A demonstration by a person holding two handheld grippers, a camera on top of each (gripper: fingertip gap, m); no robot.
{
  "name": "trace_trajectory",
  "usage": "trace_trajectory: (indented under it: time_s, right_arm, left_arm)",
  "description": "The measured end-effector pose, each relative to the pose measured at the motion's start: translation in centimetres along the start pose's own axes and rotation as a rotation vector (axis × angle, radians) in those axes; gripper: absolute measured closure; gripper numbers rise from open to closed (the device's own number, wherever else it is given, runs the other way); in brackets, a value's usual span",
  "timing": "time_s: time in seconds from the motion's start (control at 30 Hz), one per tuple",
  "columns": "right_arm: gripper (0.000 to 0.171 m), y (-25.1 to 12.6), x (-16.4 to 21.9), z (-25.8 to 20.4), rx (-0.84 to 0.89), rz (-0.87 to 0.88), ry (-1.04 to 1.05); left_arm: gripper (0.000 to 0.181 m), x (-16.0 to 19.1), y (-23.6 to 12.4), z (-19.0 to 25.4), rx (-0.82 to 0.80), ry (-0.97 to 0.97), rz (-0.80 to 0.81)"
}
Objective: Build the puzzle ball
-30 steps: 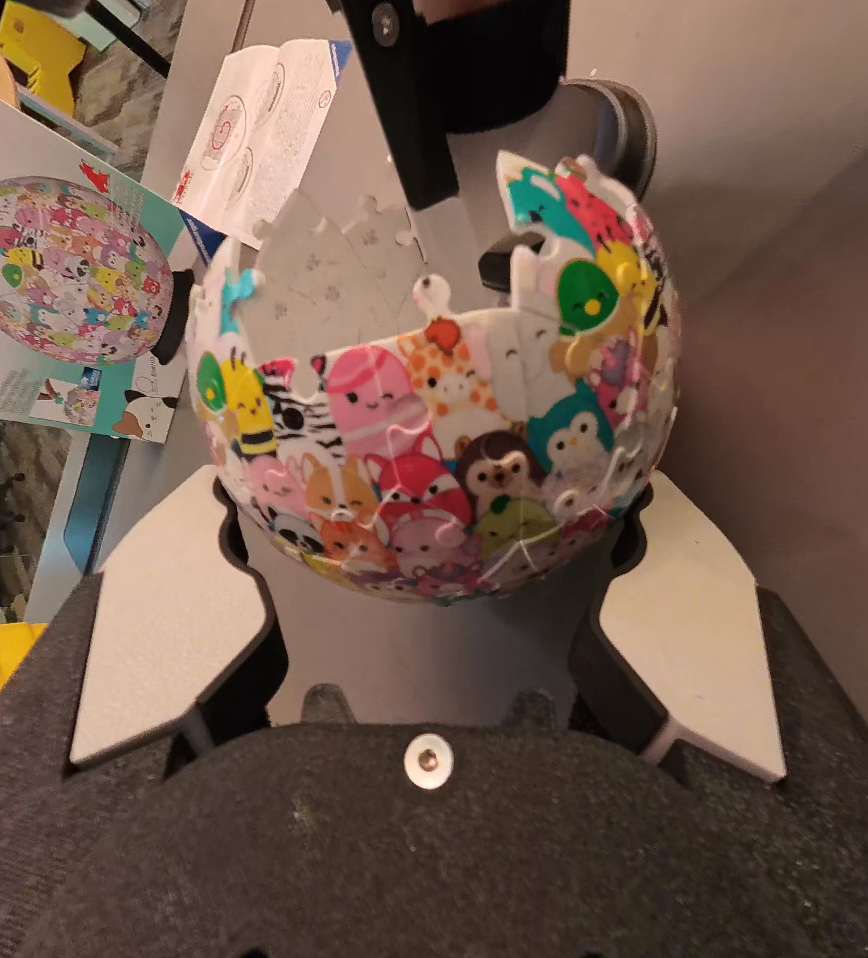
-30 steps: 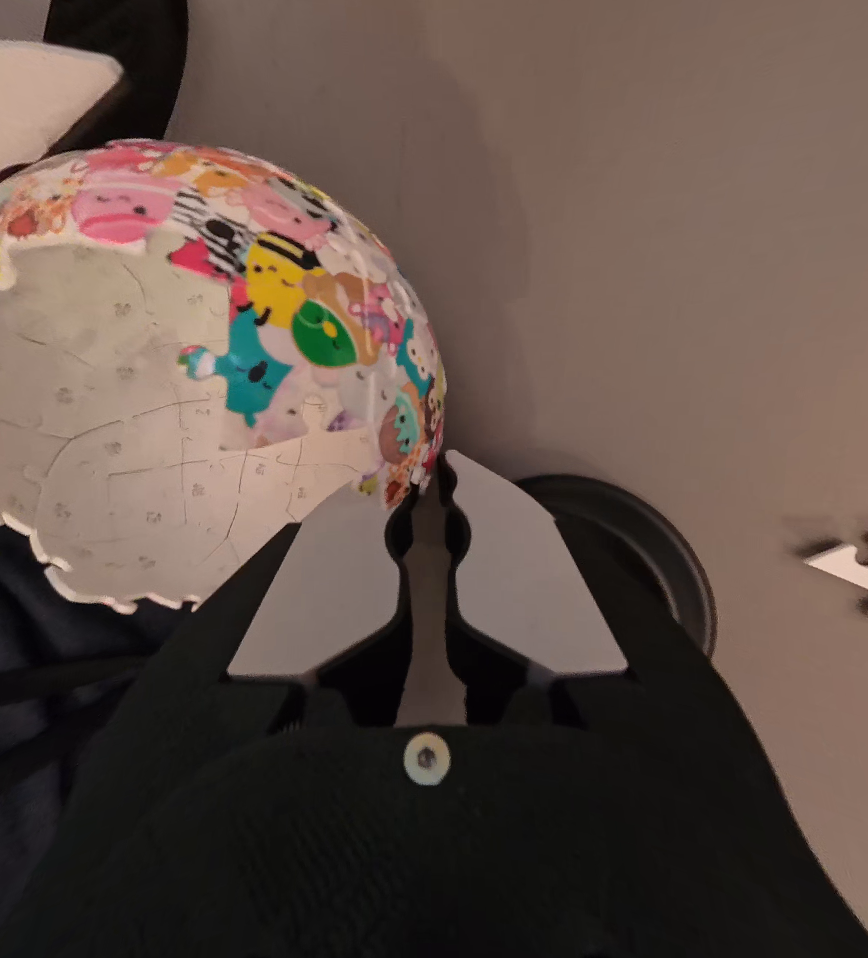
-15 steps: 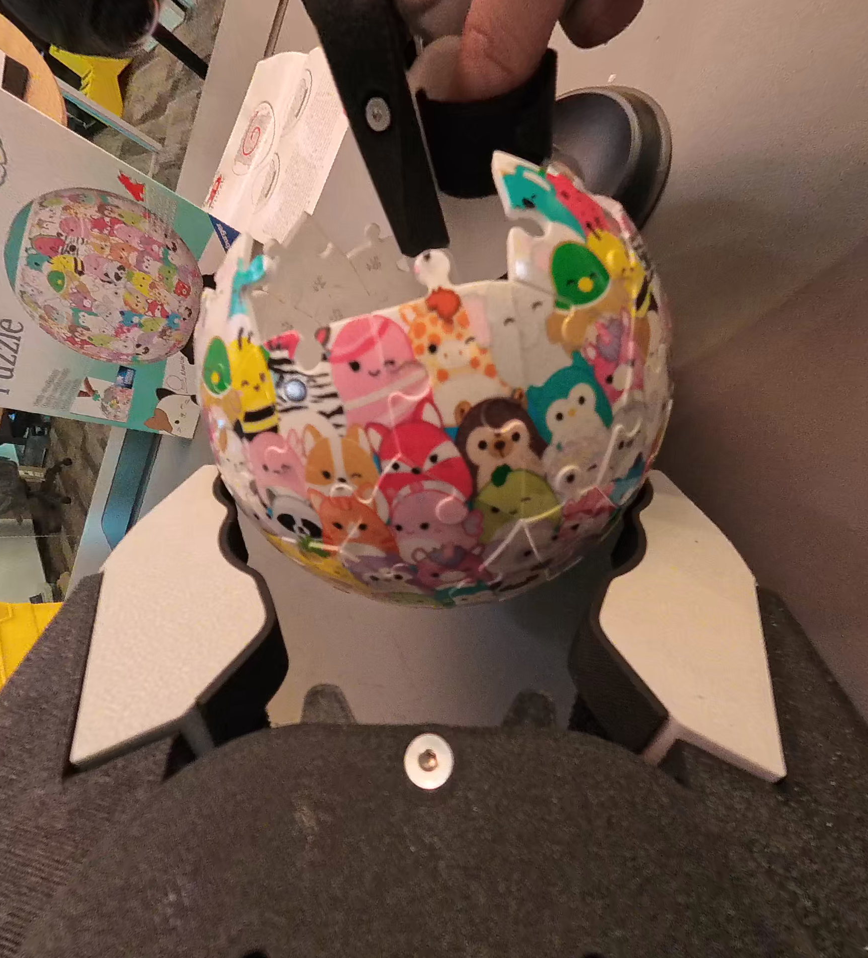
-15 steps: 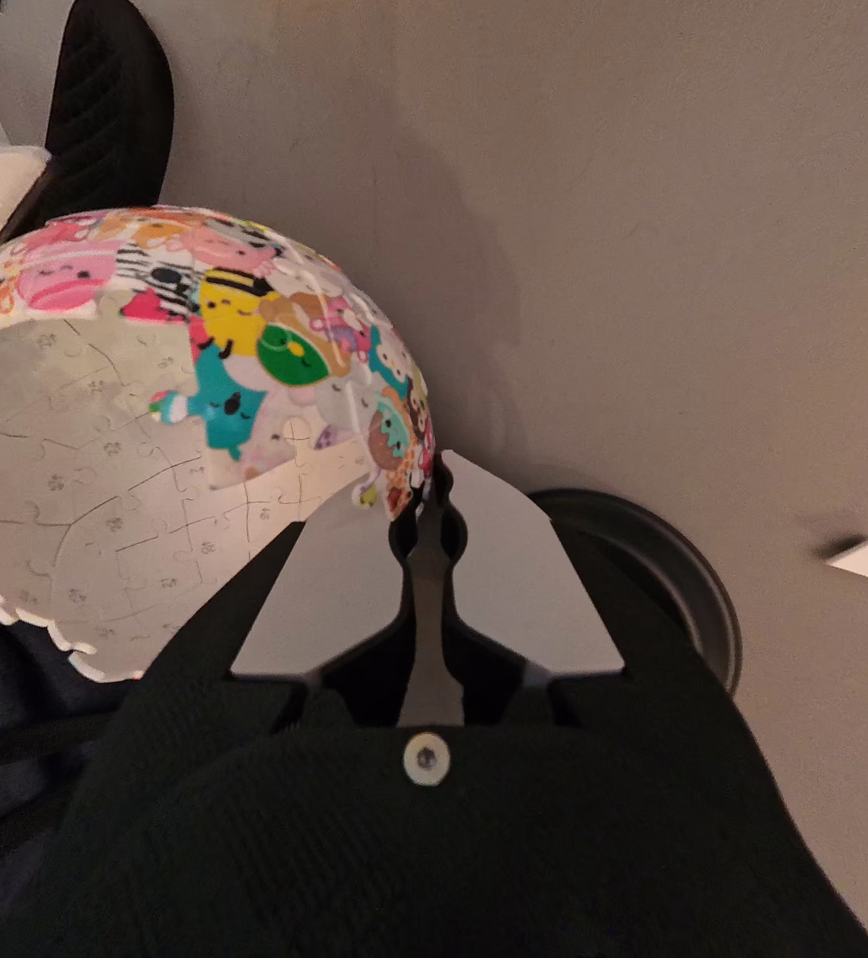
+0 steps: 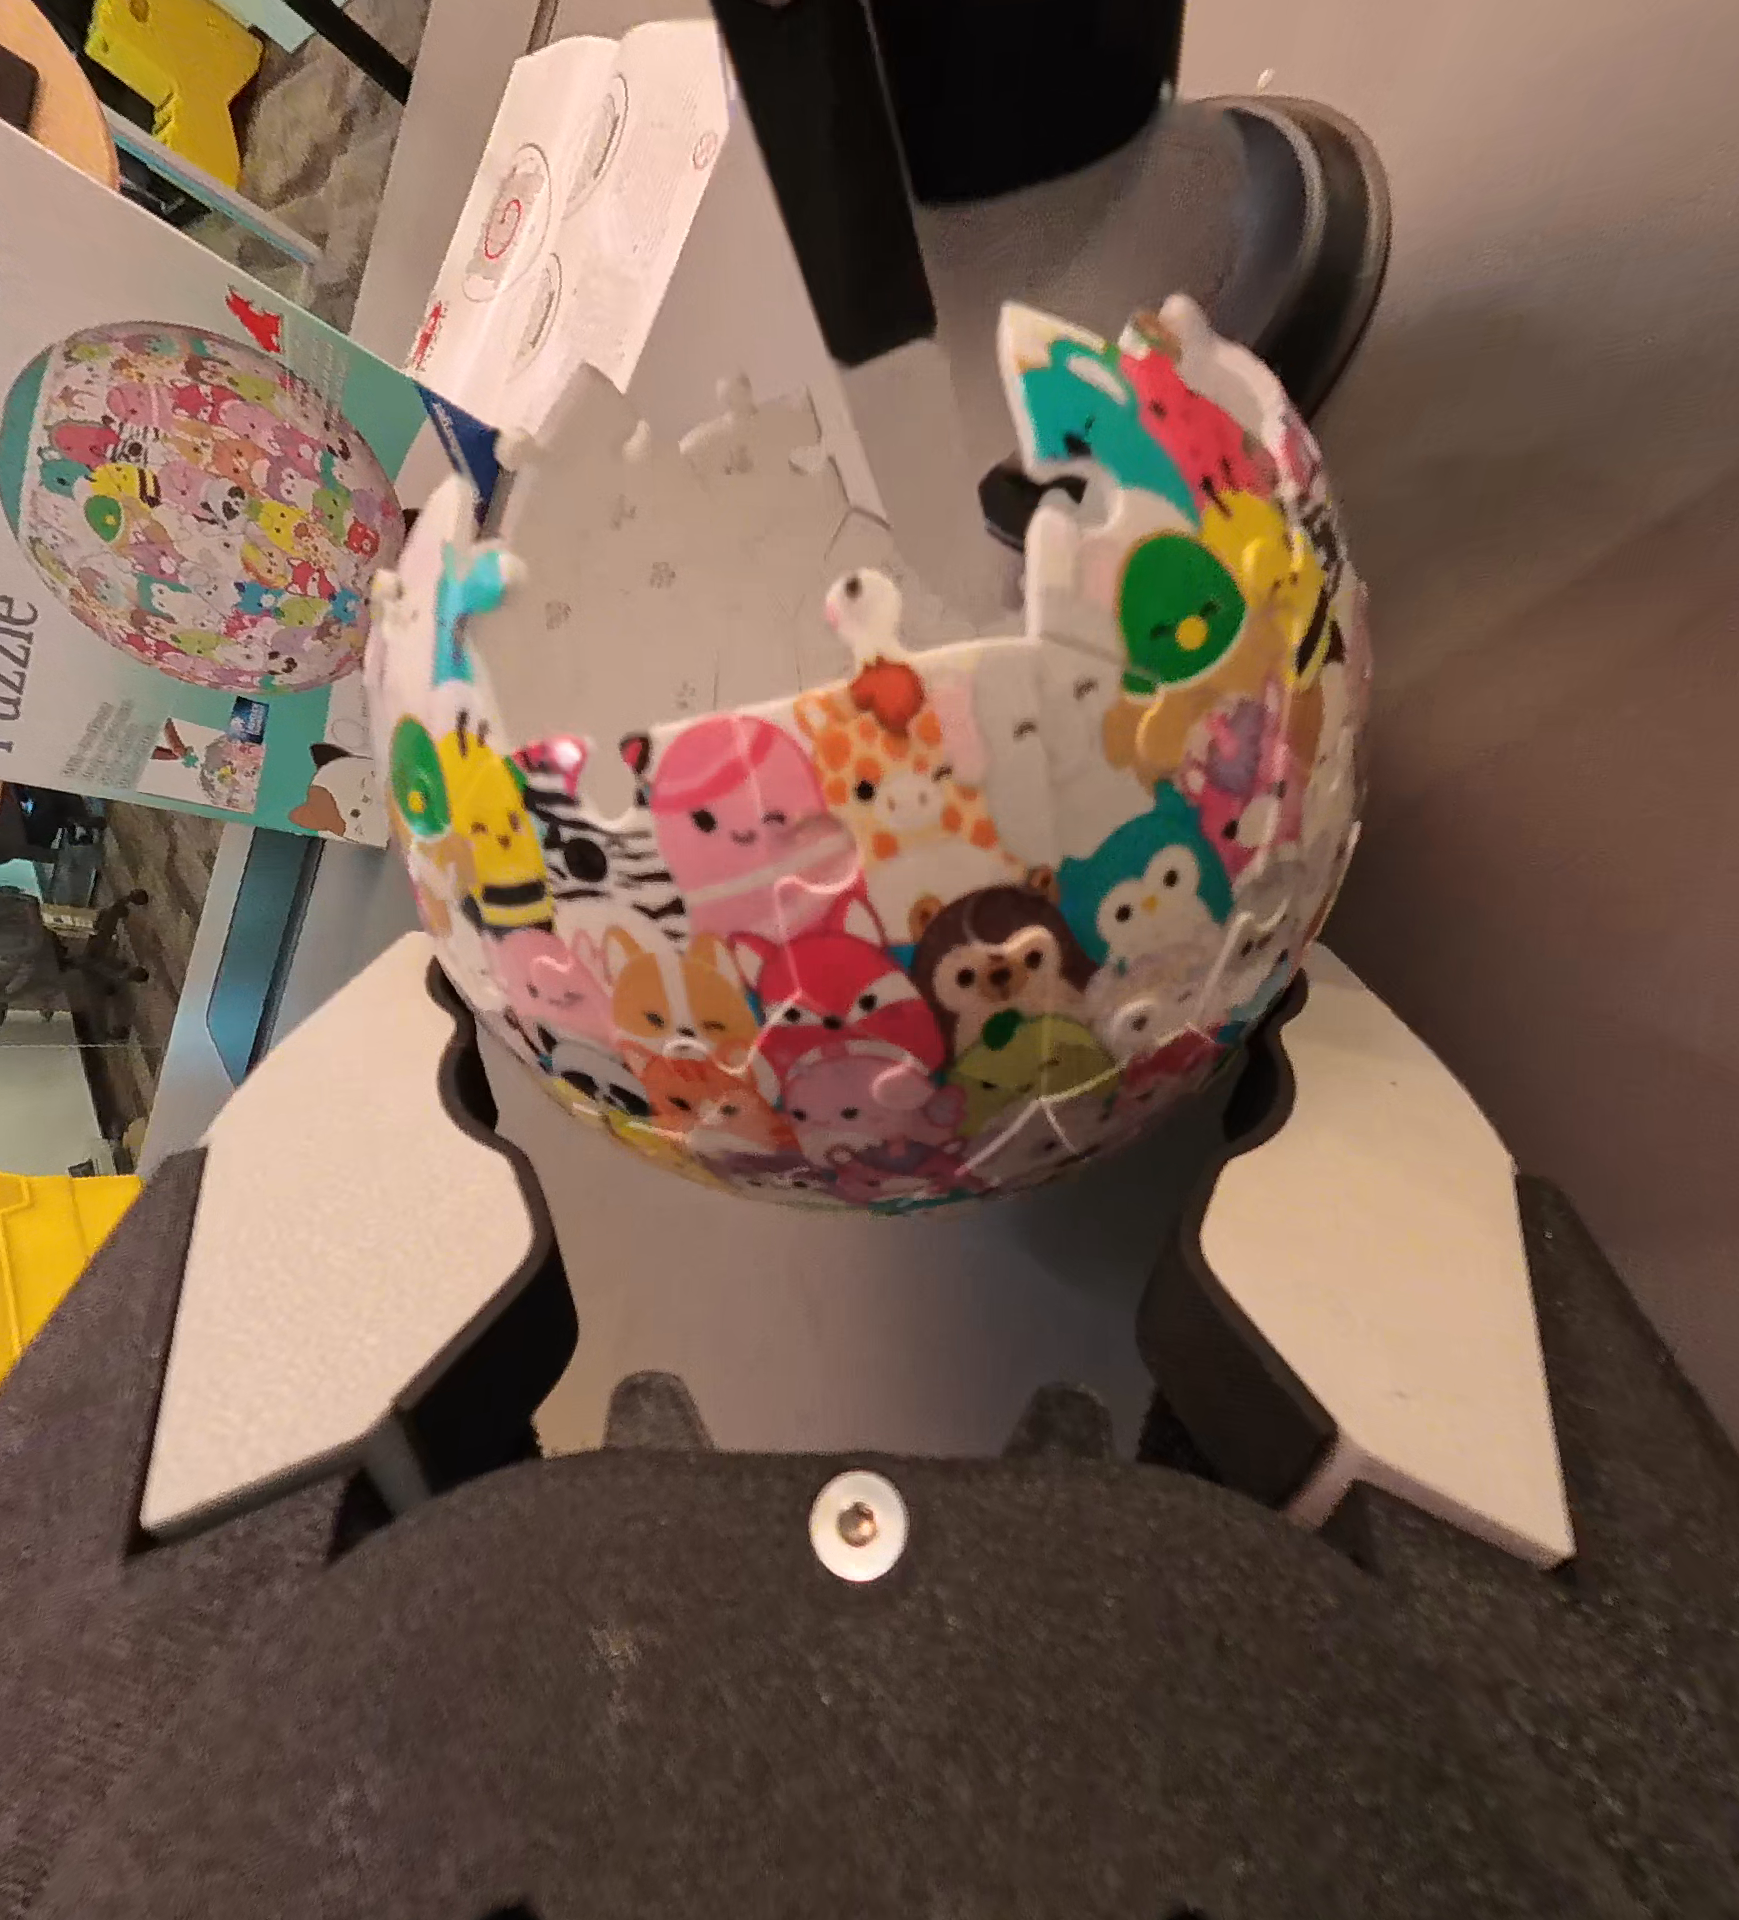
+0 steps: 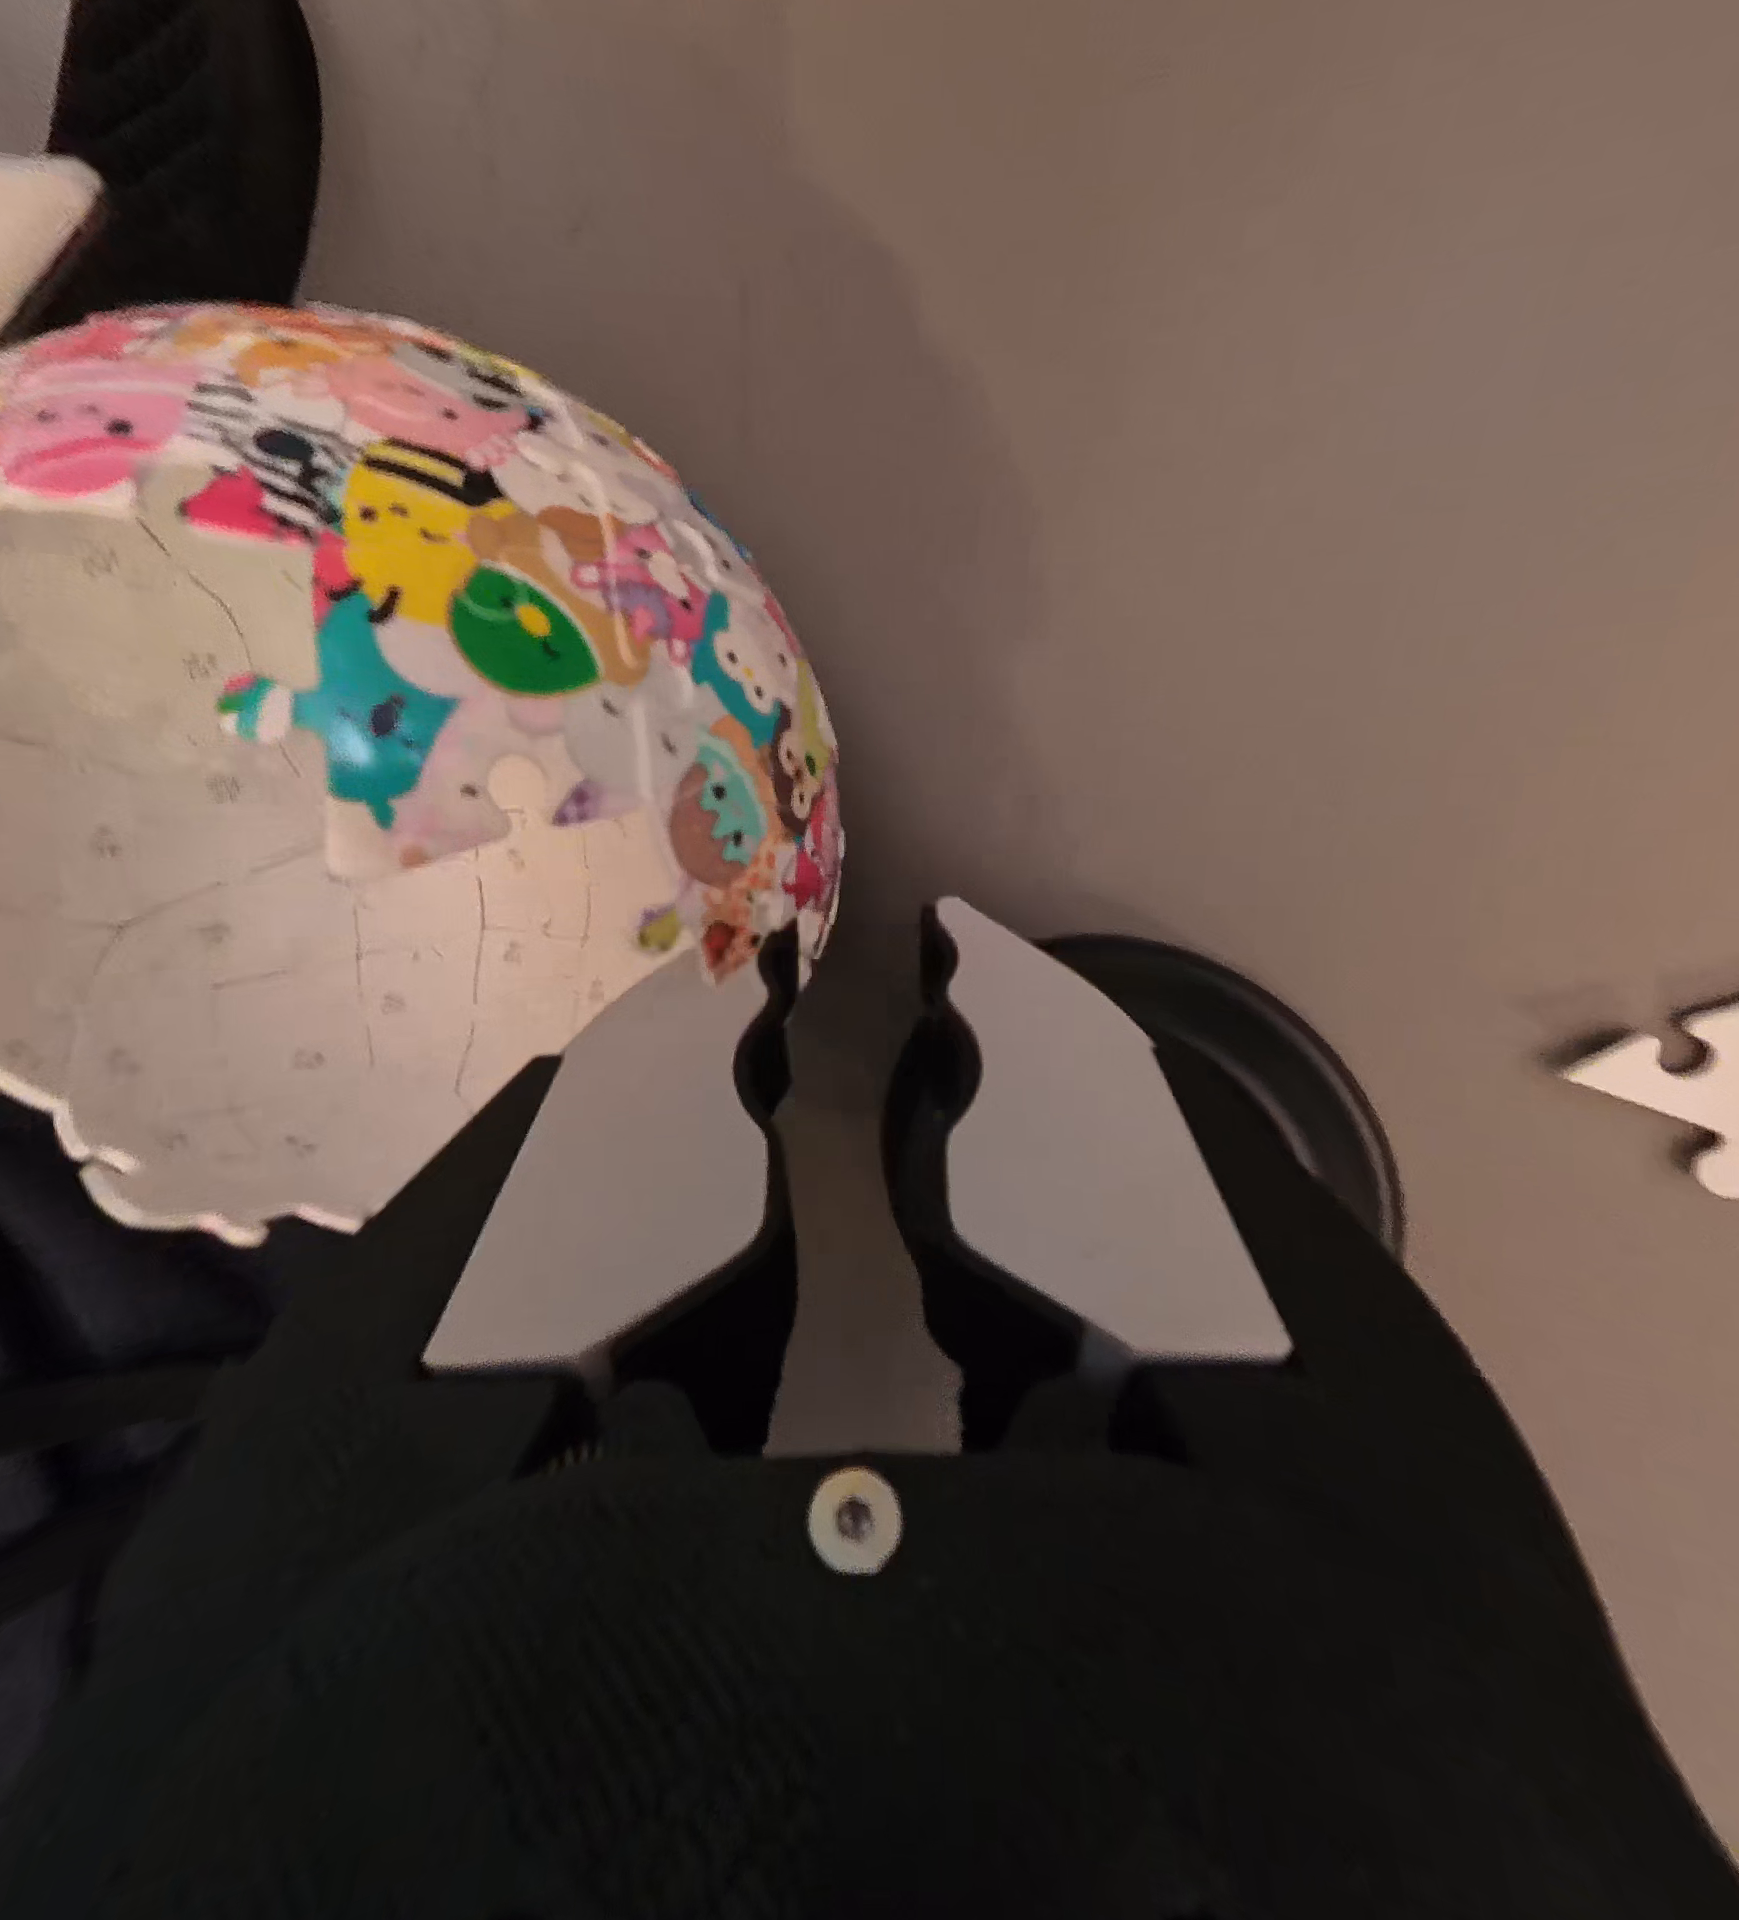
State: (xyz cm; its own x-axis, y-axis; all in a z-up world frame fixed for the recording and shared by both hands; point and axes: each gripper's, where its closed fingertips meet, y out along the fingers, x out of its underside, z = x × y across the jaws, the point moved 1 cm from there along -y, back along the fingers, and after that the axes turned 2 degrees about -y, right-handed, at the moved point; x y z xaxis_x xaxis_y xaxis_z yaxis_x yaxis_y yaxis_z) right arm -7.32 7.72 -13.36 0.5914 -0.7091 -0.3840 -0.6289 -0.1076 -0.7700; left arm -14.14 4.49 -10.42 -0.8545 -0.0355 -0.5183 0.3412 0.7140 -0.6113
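Note:
The half-built puzzle ball (image 5: 844,914) is a bowl-shaped shell with bright cartoon animals outside and a white inside. My left gripper (image 5: 860,997) is shut on its lower part, one finger on each side, and holds it with the open side facing away. In the right wrist view the ball (image 6: 408,644) is at the left, showing its white inside. My right gripper (image 6: 860,935) is a little open and empty, with its left fingertip right by the ball's rim. One finger of it (image 5: 844,208) reaches over the ball's opening in the left wrist view.
A loose puzzle piece (image 6: 1706,1081) lies white side up on the grey table at the right. A black round stand (image 6: 1260,1060) sits behind my right gripper. The puzzle box (image 5: 117,520) and a white leaflet (image 5: 574,208) are at the far left. My right gripper is the nearer one to the loose puzzle piece (image 6: 1706,1081): about 10 cm, against 20 cm.
My right gripper was shut at the ball's rim and its jaws have now parted a little. The ball has shifted slightly in both views.

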Motion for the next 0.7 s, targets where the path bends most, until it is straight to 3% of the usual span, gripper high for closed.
trace_trajectory:
  time_s: [0.27,0.43,0.7]
  right_arm:
    - [0.153,-1.0,-1.1,-0.1,0.028,0.108,-0.046]
    - [0.164,0.1,-0.9,-0.2,0.018,0.082,-0.051]
    - [0.165,0.3,-1.1,0.1,0.036,0.074,-0.041]
  left_arm:
    - [0.043,0.0,0.1,-0.1,0.000,0.001,-0.003]
    - [0.043,-0.3,0.2,-0.1,0.006,-0.015,0.007]
    - [0.043,-0.5,0.5,-0.3,0.017,-0.025,0.020]
